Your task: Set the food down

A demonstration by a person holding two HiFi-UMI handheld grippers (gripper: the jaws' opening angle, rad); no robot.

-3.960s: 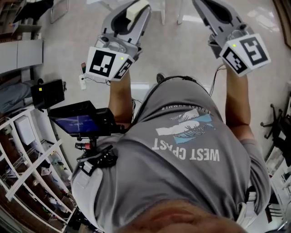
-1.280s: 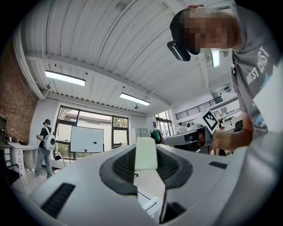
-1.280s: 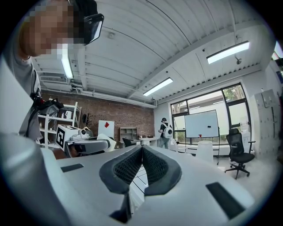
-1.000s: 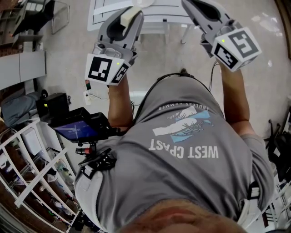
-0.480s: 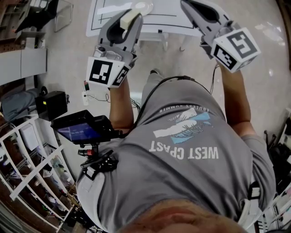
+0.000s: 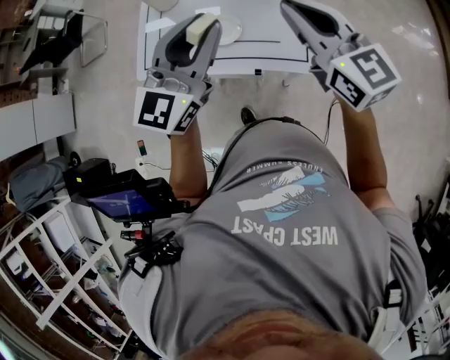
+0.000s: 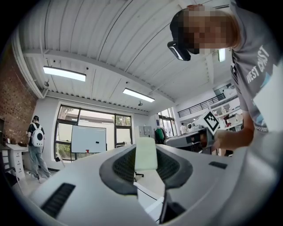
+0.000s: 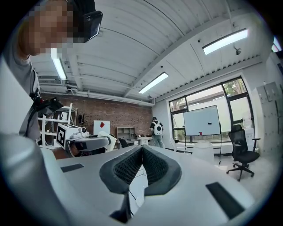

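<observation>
A pale, cream block of food [image 6: 199, 27] sits between the jaws of my left gripper [image 6: 202, 22], which is shut on it and held up in front of the person's chest. In the left gripper view the block [image 7: 146, 153] stands upright between the dark pads. My right gripper [image 6: 291, 7] is raised beside it, jaws shut together with nothing in them; their tips meet in the right gripper view [image 8: 142, 148]. Both grippers are over the near edge of a white table [image 6: 281, 43] marked with black lines, where a white plate [image 6: 229, 29] lies.
A monitor rig [image 6: 123, 197] hangs at the person's left hip. White shelving [image 6: 49, 281] stands at the lower left and cabinets [image 6: 35, 119] at the left. A whiteboard [image 7: 88, 139], a person with a backpack [image 7: 34, 137] and an office chair [image 8: 242, 151] are across the room.
The white table and plate have slid further into the head view from the top. Both grippers keep the same pose, the left still holding the block.
</observation>
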